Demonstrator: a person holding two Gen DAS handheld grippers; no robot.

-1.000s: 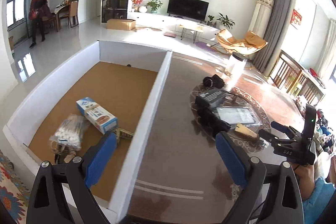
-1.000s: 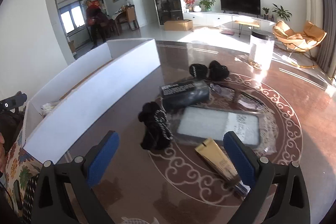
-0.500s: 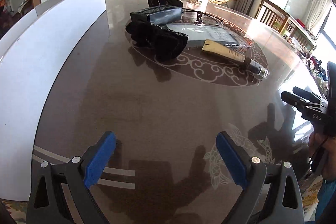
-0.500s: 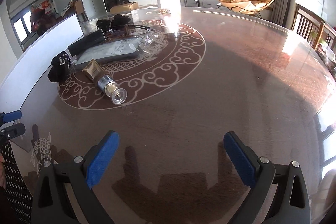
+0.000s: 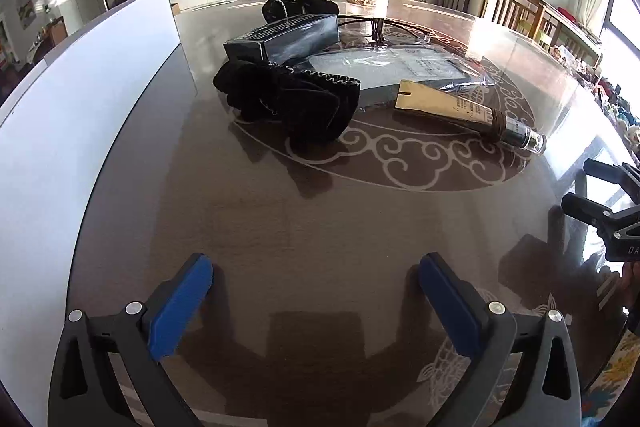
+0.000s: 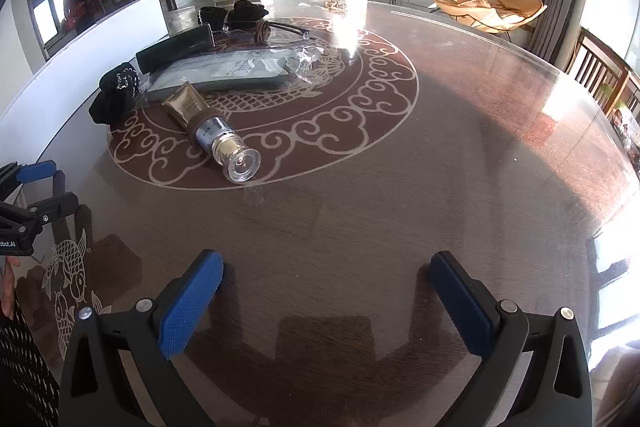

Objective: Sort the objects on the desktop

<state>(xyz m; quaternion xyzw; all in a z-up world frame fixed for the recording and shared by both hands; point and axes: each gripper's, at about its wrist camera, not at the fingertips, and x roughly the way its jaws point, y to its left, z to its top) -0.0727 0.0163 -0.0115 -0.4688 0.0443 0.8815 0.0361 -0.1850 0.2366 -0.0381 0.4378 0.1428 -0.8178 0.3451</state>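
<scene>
Grippers both wide open, empty, over the near edge of the round brown table (image 5: 304, 227): left gripper (image 5: 316, 291) just widened, right gripper (image 6: 326, 287) likewise holds nothing. Black fabric pouch (image 5: 292, 103), gold squeeze tube (image 6: 208, 125), dark rectangular box (image 5: 284, 37) and bagged grey flat item (image 6: 228, 73) cluster beside the white box wall (image 5: 80, 99) along the left edge.

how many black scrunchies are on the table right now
2. One black scrunchie lies nearest, at the left edge of the table's round pattern beside the white box wall. The other scrunchie sits farther back, behind the dark box. More could be hidden.
</scene>
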